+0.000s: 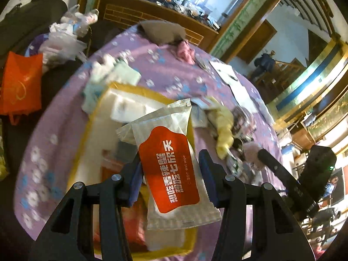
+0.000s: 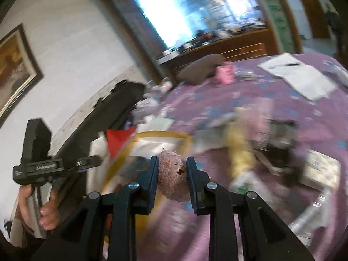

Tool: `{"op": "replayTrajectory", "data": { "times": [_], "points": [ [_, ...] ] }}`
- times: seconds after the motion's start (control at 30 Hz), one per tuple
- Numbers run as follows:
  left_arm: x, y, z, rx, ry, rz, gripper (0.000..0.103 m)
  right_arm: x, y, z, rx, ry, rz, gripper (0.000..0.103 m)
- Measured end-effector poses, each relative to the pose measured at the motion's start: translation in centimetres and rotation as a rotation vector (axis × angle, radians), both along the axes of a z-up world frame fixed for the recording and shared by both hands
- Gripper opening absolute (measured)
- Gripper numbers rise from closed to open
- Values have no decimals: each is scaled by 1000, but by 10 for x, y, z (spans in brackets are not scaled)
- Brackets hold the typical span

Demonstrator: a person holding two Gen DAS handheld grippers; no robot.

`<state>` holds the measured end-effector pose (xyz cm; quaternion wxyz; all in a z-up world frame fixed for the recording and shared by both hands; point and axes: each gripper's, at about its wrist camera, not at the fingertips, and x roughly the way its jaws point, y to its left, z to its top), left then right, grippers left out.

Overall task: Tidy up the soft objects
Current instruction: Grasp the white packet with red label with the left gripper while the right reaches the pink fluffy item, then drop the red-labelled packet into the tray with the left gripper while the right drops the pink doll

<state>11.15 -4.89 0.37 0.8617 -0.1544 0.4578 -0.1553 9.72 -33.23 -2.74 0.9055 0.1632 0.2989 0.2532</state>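
My left gripper [image 1: 170, 173] is shut on a wet wipe pack [image 1: 171, 169], white with a red label, held above a yellow-rimmed box [image 1: 121, 91] on the purple cloth. My right gripper [image 2: 173, 171] is shut on a fluffy pink pom-pom [image 2: 171, 174], near the box's rim [image 2: 165, 133]. The pom-pom [image 1: 252, 150] and the right gripper's finger [image 1: 274, 165] also show in the left wrist view. A yellow soft cloth [image 1: 224, 130] and a pale green cloth [image 1: 113, 80] lie on the table.
The round table has a purple flowered cloth [image 1: 169, 74]. On it lie a pink soft toy [image 1: 184, 52], a grey cushion [image 1: 163, 31], white papers [image 1: 237, 82] and small clutter. An orange bag [image 1: 20, 84] and plastic bags [image 1: 65, 41] sit at left.
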Motion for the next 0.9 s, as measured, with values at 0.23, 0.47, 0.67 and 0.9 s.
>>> {"op": "replayTrajectory", "data": {
  "times": [0.23, 0.47, 0.67, 0.9],
  "points": [
    [37, 16, -6, 65, -2, -20, 49, 63, 67, -9, -48, 77, 28, 24],
    [83, 14, -44, 124, 61, -64, 49, 101, 88, -46, -24, 136, 3, 24],
    [97, 11, -64, 128, 93, -75, 49, 104, 93, -58, -51, 138, -2, 27],
    [102, 13, -72, 50, 109, -67, 51, 105, 93, -63, -24, 178, -14, 30]
  ]
}}
